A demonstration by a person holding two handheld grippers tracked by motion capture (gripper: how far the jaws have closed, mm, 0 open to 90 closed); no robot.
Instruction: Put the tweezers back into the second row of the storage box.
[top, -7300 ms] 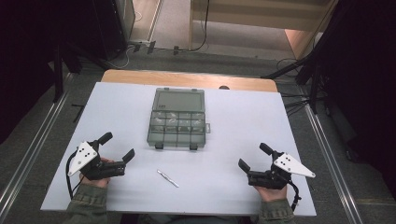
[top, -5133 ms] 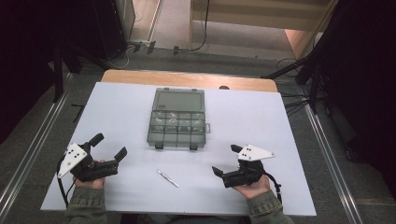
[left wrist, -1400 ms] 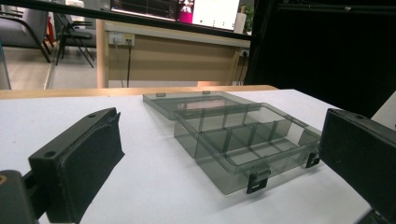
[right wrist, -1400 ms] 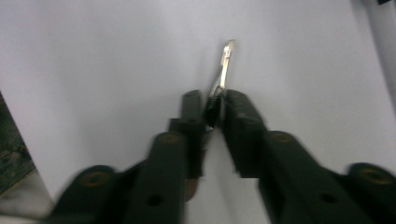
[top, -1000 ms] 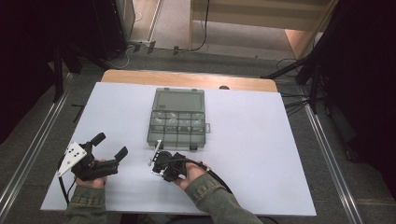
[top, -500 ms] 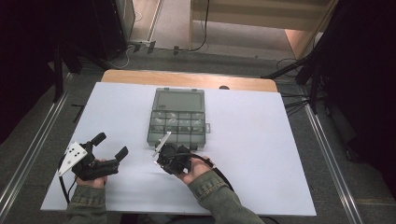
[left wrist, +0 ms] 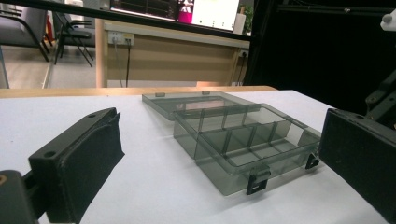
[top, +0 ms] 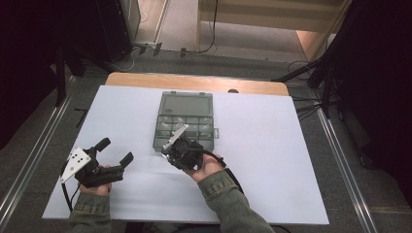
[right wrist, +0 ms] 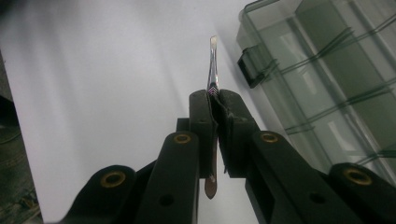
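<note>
— Jaws on the right gripper [right wrist: 213,116] look pressed together; what have they got?

— A slim metal tool, tweezers by the look of it [right wrist: 213,70]. In the right gripper view its long axis runs straight along the jaws: the flat tip sticks out ahead of them and the other end shows below, between the arms. The tip points past the near left corner of the clear compartment box [right wrist: 327,79], just beside its latch.

— Can you see that from above?

— The high view shows the right gripper [top: 180,150] over the middle of the table [top: 272,160], at the box's [top: 187,121] near edge, with the lid lying open toward the far edge. The tool itself is too small to make out there.

— And the left gripper [top: 112,156]?

— It sits near the table's near left corner. The left gripper view has its jaws wide apart with nothing between them, the box [left wrist: 243,140] ahead.
</note>
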